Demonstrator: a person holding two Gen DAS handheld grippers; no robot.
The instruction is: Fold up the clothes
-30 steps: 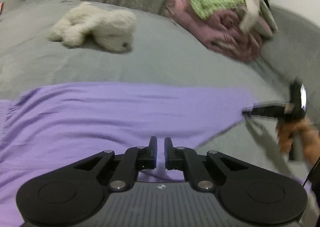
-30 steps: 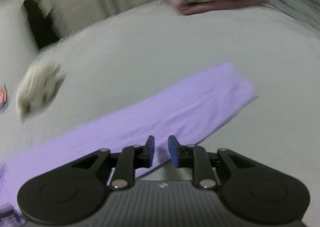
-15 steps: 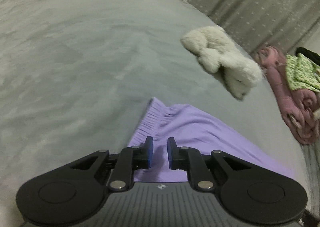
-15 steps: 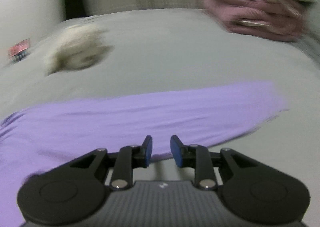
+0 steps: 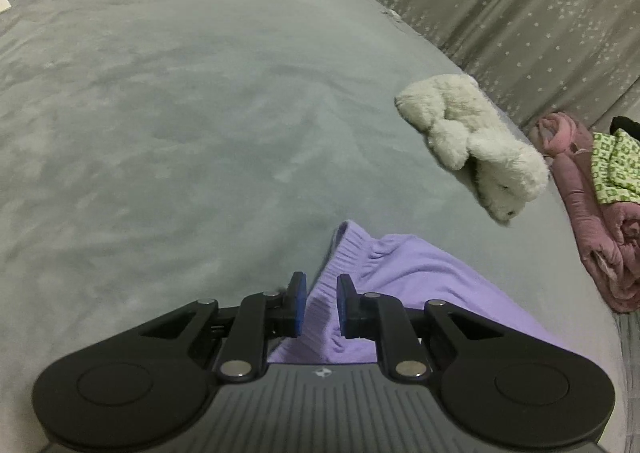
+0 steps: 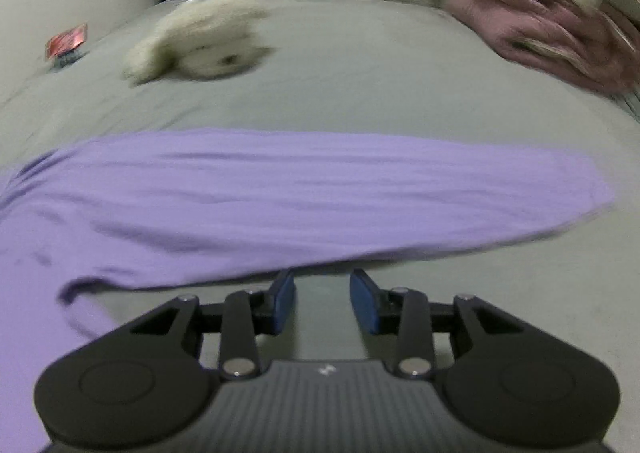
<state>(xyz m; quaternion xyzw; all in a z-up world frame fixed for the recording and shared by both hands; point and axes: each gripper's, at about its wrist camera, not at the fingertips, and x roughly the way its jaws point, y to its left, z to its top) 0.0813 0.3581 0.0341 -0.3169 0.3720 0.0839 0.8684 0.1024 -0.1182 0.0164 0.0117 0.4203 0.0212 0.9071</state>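
The left gripper (image 5: 319, 303) hovered low with its blue pads a little apart, the gathered waistband end of the purple garment (image 5: 404, 277) lying right between and under them, not pinched. The right gripper (image 6: 322, 303) stood wider apart over bare grey bedspread (image 6: 400, 101), the garment (image 6: 304, 189) stretched flat just ahead of its tips and trailing off to its left. Beyond both lay a white plush toy (image 5: 472, 141), with a pink bundle (image 5: 592, 237) further right.

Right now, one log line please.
left gripper: open at waistband | right gripper: open, empty | purple pants: flat on bed
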